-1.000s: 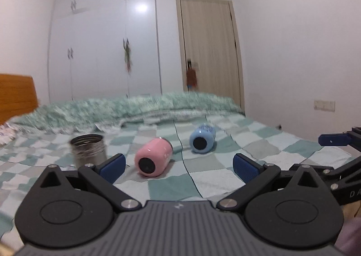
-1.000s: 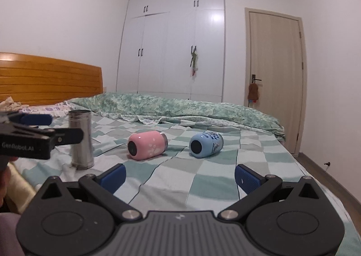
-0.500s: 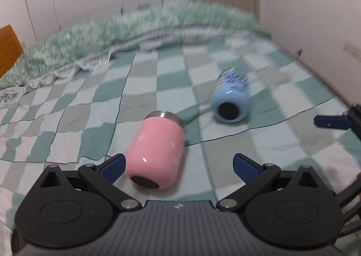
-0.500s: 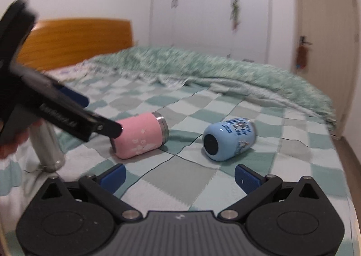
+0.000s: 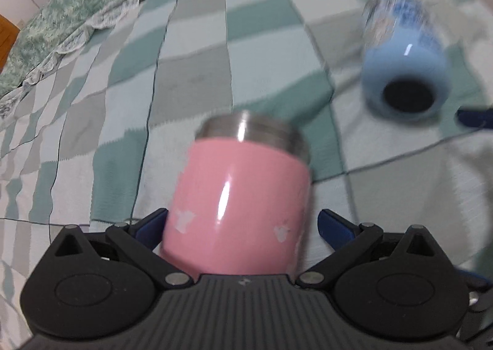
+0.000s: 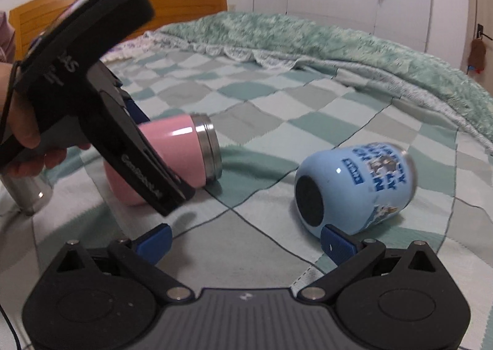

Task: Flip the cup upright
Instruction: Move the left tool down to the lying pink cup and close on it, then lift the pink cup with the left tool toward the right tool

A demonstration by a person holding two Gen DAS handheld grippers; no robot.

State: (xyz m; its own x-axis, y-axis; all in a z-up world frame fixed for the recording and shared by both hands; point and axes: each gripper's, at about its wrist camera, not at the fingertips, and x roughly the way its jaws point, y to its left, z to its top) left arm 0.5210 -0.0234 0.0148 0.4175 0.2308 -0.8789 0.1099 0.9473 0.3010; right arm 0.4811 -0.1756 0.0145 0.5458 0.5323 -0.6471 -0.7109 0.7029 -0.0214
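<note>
A pink cup (image 5: 240, 199) with a steel rim lies on its side on the checked bedspread, rim pointing away. My left gripper (image 5: 243, 223) is open, its blue fingers on either side of the cup's base end; the right finger stands clear of the cup. From the right wrist view the left gripper (image 6: 135, 121) straddles the pink cup (image 6: 181, 146). A light blue cup (image 5: 403, 63) lies on its side to the right, base toward me. My right gripper (image 6: 246, 242) is open and empty, just in front of the blue cup (image 6: 354, 186).
A steel cup (image 6: 27, 192) stands upright at the far left, behind the left hand. A crumpled green duvet (image 6: 339, 41) lies across the far side of the bed. A wooden headboard (image 6: 185, 1) and white wardrobes are behind.
My left gripper has dropped and moved forward until its open fingers flank the pink cup. My right gripper has moved closer to the blue cup.
</note>
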